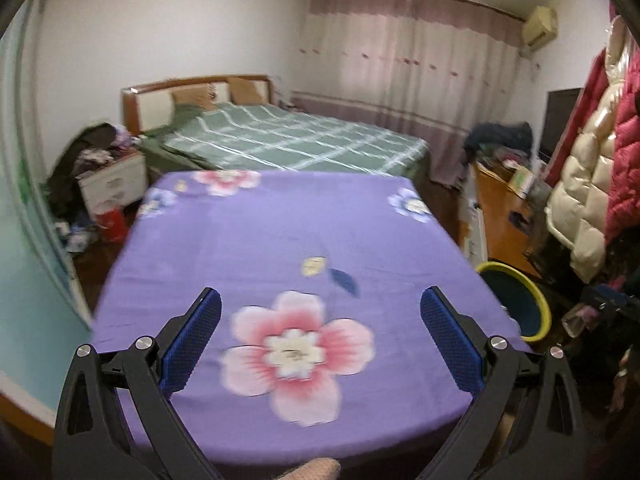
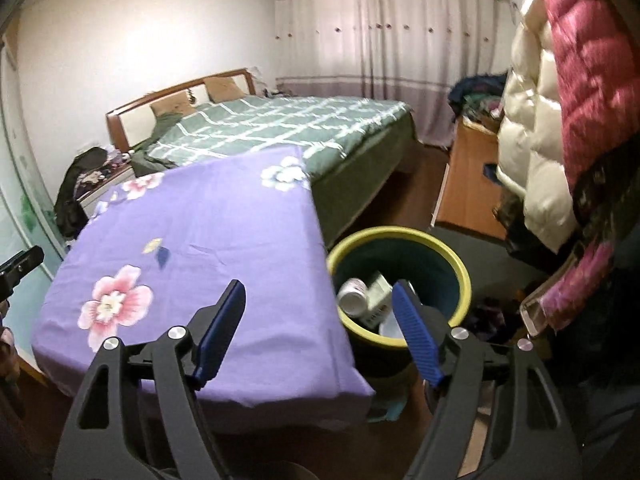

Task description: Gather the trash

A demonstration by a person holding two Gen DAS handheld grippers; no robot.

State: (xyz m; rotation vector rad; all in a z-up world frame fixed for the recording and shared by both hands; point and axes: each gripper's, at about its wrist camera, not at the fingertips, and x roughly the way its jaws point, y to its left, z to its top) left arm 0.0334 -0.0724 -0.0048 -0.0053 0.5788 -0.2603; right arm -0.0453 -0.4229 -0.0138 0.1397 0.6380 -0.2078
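The left gripper (image 1: 320, 308) is wide open over the purple flower cloth (image 1: 280, 240), holding nothing. The right gripper (image 2: 320, 300) is wide open too, with nothing in it, above the cloth's edge and the yellow-rimmed bin (image 2: 460, 264). A can (image 2: 354, 294) and a box (image 2: 380, 292) lie inside the bin.

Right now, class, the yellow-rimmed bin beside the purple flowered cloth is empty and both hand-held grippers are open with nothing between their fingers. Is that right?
Not quite. The bin is not empty: the right wrist view shows a can and a carton inside. The rest holds: it stands beside the purple cloth, and the left hand-held gripper and right hand-held gripper are open, holding nothing.
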